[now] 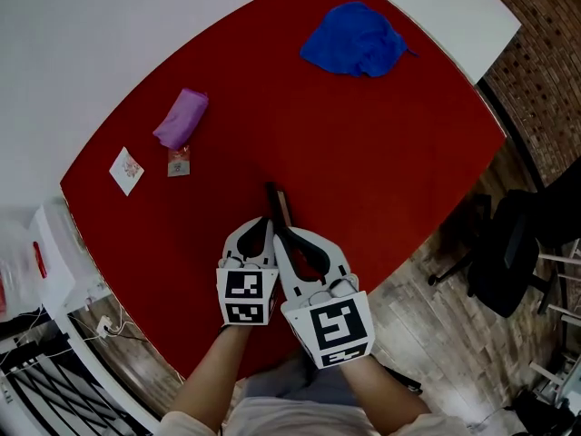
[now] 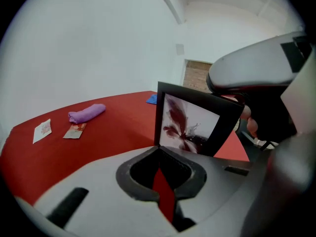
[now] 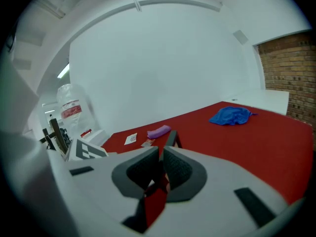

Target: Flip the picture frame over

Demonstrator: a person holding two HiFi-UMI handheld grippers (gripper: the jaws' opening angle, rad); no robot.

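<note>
Here the picture frame [image 2: 190, 127] stands on edge near the front of the red table [image 1: 363, 153], print towards the left gripper [image 2: 158, 151]. That gripper's jaws are drawn together with their tips at the frame's lower corner, while the right gripper [image 3: 161, 152] is clamped on one thin edge. To turn it well, I'd judge, roll the right wrist so the print goes face-down, brace the corner with the left, and lower it slowly so it doesn't slap.

L gripper [image 1: 265, 222], R gripper [image 1: 280, 232] — white, blk pads [image 3: 180, 174], b/w marker cubes [image 1: 245, 298].
</note>
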